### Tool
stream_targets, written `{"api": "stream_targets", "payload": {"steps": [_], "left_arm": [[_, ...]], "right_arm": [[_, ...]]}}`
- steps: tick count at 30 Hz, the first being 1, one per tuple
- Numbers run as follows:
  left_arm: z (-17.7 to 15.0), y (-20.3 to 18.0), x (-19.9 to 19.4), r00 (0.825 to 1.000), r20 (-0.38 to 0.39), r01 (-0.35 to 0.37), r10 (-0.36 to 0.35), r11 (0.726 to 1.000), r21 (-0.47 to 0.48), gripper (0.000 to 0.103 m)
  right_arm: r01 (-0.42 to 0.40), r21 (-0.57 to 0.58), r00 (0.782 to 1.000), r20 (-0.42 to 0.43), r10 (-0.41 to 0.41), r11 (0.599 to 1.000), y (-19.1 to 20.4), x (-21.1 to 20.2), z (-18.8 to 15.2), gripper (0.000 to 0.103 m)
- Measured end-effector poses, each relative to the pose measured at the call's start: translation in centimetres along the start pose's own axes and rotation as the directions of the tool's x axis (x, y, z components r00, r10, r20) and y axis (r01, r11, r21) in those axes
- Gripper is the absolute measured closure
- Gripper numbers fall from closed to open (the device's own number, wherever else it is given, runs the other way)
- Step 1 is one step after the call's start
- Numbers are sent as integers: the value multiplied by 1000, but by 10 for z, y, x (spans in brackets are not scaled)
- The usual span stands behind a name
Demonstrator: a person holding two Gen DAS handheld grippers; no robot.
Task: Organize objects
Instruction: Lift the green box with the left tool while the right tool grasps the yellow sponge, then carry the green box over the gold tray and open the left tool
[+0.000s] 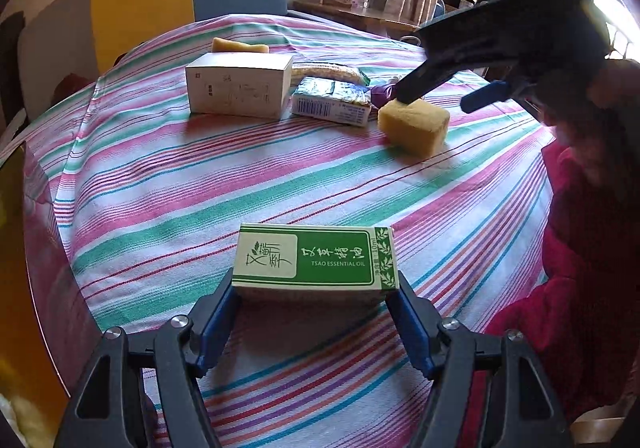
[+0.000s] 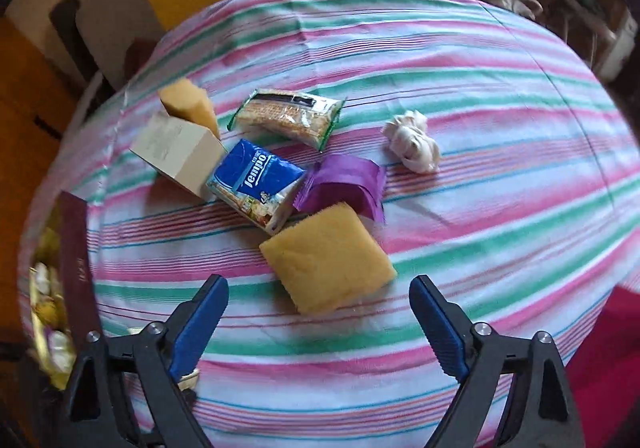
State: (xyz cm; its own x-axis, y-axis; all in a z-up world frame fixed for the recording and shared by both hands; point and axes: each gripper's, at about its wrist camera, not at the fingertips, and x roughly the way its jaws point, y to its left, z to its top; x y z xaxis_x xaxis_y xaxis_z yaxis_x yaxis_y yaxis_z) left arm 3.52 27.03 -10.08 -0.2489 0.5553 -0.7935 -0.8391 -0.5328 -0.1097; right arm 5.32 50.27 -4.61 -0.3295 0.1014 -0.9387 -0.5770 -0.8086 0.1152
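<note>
A green and cream essential-oil box [image 1: 312, 260] rests low over the striped tablecloth [image 1: 160, 188], and my left gripper [image 1: 314, 282] is shut on it, one blue pad against each short side. Farther back lies a yellow sponge block [image 1: 414, 124], with my right gripper [image 1: 436, 102] reaching down over it from the right. In the right wrist view that gripper [image 2: 318, 282] stands wide open. The sponge [image 2: 326, 256] lies just ahead, its near corner between the fingertips, and neither pad touches it.
Behind the sponge sit a white carton [image 2: 180, 152], a blue tissue pack [image 2: 256, 184], a noodle packet [image 2: 286, 118], a purple wrapper [image 2: 344, 184], a crumpled white wad [image 2: 412, 146] and a second sponge [image 2: 188, 102]. A dark red book [image 2: 76, 260] lies at the left table edge. A red sleeve [image 1: 580, 248] is at right.
</note>
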Motion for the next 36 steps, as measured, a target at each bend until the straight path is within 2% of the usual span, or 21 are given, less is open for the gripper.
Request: {"api": "stream_targets", "payload": {"steps": [3, 5, 6, 7, 10, 12, 13, 14, 16, 17, 18, 21, 28, 36], "left_arm": [[1, 1, 0, 1000, 5, 5, -5, 1000, -8, 31], [1, 1, 0, 1000, 8, 6, -6, 1000, -12, 31], [1, 1, -1, 1000, 10, 7, -6, 1000, -16, 31], [1, 1, -1, 1000, 11, 7, -7, 1000, -21, 31], [1, 1, -2, 1000, 19, 4, -3, 1000, -29, 31], [0, -1, -2, 1000, 24, -7, 7, 1000, -26, 31], [-1, -2, -2, 999, 29, -13, 14, 1000, -23, 31], [-2, -3, -2, 999, 33, -18, 19, 1000, -18, 31], [-3, -4, -3, 999, 45, -23, 24, 1000, -16, 31], [-4, -5, -3, 998, 48, -27, 28, 1000, -15, 31], [-4, -6, -3, 998, 49, -32, 33, 999, -10, 31], [-4, -6, -3, 998, 49, -34, 34, 999, -13, 31], [-6, -6, -3, 998, 51, -38, 38, 999, -16, 31], [-5, -7, -4, 997, 52, -51, 52, 999, -14, 31]], "right_arm": [[79, -62, 997, -5, -80, 995, 6, 16, 6, 7], [55, -68, 998, -37, -58, 996, 4, 26, 5, 6], [34, -57, 999, -32, -36, 998, 1, 30, 3, 9], [34, -42, 999, -30, -35, 999, -2, 32, 2, 32], [19, -53, 1000, -12, -19, 998, -3, 30, 3, 39], [25, -91, 1000, -14, -26, 996, 3, 31, 2, 39], [-11, -105, 1000, -16, 10, 994, 6, 30, 1, 39], [-80, -120, 997, -19, 78, 990, 9, 28, 0, 40], [-144, -173, 989, -3, 146, 974, 19, 21, -2, 40], [-197, -202, 980, -27, 196, 959, 25, 22, -4, 39], [-218, -219, 976, -56, 210, 951, 29, 25, -7, 39], [-181, -267, 983, -87, 163, 946, 36, 34, -11, 38], [-187, -243, 981, -105, 165, 952, 26, 37, -8, 37], [-159, -276, 986, -88, 140, 948, 36, 30, -16, 38]]}}
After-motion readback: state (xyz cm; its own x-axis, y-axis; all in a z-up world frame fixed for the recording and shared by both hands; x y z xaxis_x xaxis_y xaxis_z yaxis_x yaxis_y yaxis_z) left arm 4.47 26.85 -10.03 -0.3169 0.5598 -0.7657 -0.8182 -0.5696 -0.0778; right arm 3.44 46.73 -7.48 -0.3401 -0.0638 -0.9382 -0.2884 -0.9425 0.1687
